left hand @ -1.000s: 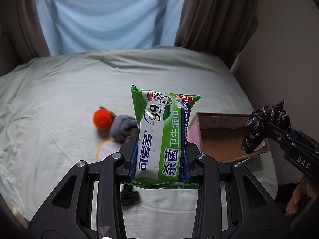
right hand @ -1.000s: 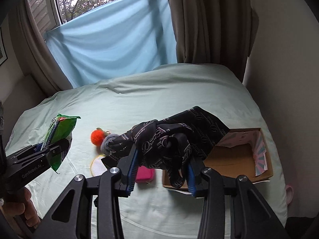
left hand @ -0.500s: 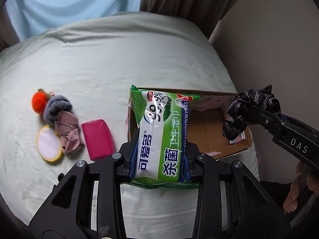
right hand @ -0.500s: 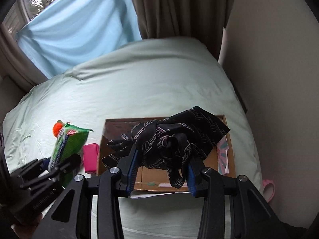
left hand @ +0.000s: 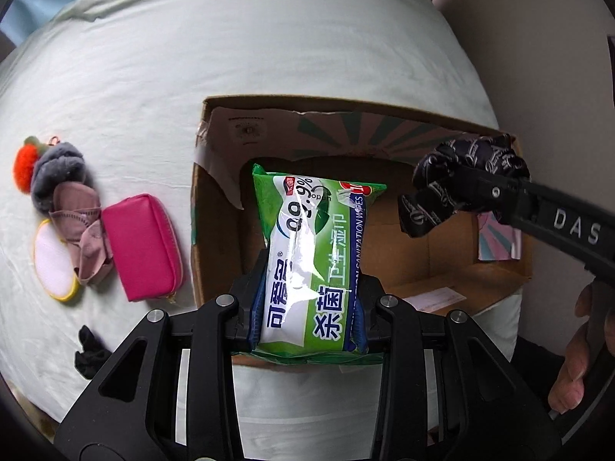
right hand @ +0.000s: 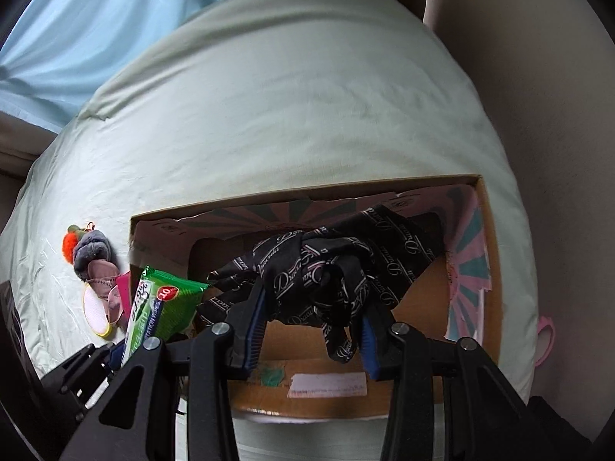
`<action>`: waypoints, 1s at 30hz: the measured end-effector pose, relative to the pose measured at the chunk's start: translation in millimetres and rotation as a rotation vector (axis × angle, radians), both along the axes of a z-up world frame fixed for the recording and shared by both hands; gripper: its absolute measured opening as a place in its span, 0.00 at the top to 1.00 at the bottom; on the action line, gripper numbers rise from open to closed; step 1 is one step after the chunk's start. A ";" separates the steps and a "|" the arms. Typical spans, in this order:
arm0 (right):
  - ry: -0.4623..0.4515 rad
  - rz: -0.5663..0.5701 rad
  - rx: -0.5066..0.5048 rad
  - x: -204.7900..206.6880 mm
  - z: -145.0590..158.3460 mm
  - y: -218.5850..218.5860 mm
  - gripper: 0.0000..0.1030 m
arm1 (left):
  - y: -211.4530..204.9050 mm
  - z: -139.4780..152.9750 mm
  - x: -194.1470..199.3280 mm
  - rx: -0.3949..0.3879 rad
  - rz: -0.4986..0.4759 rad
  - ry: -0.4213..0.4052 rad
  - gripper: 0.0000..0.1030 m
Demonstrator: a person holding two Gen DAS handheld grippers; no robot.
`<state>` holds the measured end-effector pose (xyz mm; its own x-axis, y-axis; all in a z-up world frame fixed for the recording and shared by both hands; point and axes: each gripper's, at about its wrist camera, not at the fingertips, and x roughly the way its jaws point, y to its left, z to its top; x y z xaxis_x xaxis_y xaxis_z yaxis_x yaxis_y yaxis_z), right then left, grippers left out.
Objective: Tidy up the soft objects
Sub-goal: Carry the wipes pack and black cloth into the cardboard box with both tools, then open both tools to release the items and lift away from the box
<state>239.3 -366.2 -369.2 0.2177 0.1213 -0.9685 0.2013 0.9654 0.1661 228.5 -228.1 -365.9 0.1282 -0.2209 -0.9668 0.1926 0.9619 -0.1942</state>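
I see one bed (left hand: 269, 57) filling both views, its pale sheet serving as the work surface, so everything soft lies loose on it. One cardboard box (left hand: 215, 230) sits at centre-right of the left view, open side up, which I judge makes it the place the soft things are being gathered; apart from a paper slip, I see nothing lying on the part of its floor that shows.

My left gripper (left hand: 307, 307) points down over the box's left half, its fingers clamped on one green pack of wet wipes (left hand: 311, 253), held upright by its lower end so it can drop in flat. My right gripper (right hand: 311, 330) hangs over the middle of the box in its own view, fingers squeezed on one bunched black printed cloth (right hand: 338, 269), its loose ends dangling into the opening. Both loads are above the box, neither yet resting in it as far as I can tell.

Left of the box on the sheet, waiting their turn, I count one pink pouch (left hand: 142, 246), one crumpled mauve cloth (left hand: 82, 230), one grey fluffy piece (left hand: 57, 173), one round white pad with a yellow rim (left hand: 52, 265), one orange pompom (left hand: 24, 169), and one small black scrap (left hand: 90, 357) at lower left.
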 end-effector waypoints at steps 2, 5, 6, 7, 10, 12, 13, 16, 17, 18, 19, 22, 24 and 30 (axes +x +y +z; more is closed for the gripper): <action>0.033 -0.007 0.012 8.3 -10.4 -2.2 0.63 | -1.8 -8.5 5.7 0.020 -0.015 0.022 0.69; 0.067 -0.018 0.027 15.3 -22.0 -6.7 0.63 | -3.0 -20.1 11.3 0.021 -0.015 0.055 0.69; 0.077 -0.021 0.030 16.8 -24.6 -7.9 0.63 | -3.1 -22.8 12.1 0.024 -0.018 0.060 0.69; 0.087 -0.023 0.034 18.1 -27.1 -9.0 0.63 | -4.3 -23.8 12.8 0.026 -0.024 0.063 0.69; 0.112 -0.033 0.048 18.6 -33.6 -12.9 0.61 | -5.3 -26.6 15.2 0.019 -0.048 0.075 0.67; 0.133 -0.041 0.083 19.8 -39.3 -16.0 0.54 | -10.2 -26.7 18.5 0.005 -0.058 0.089 0.48; 0.146 -0.054 0.086 20.1 -41.1 -17.1 0.43 | -11.8 -25.5 18.8 0.019 -0.061 0.083 0.18; 0.142 -0.116 0.088 17.4 -43.8 -27.1 0.00 | -15.2 -20.1 17.7 0.069 -0.077 0.049 0.00; 0.131 -0.136 0.102 15.4 -43.9 -31.2 0.00 | -15.8 -19.6 17.4 0.071 -0.083 0.057 0.00; 0.128 -0.149 0.113 14.0 -44.8 -34.6 0.00 | -15.6 -18.4 17.3 0.071 -0.085 0.058 0.00; 0.129 -0.158 0.122 12.3 -45.0 -37.4 0.00 | -15.6 -16.6 16.5 0.071 -0.087 0.055 0.00; 0.135 -0.165 0.122 7.0 -42.2 -41.9 0.00 | -14.7 -11.5 14.7 0.067 -0.091 0.048 0.00; 0.129 -0.164 0.125 2.3 -37.2 -44.1 0.00 | -13.5 -6.9 13.7 0.047 -0.084 0.045 0.00; 0.107 -0.127 0.124 -11.0 -17.5 -44.1 0.00 | -6.7 6.5 6.6 0.017 -0.063 0.030 0.00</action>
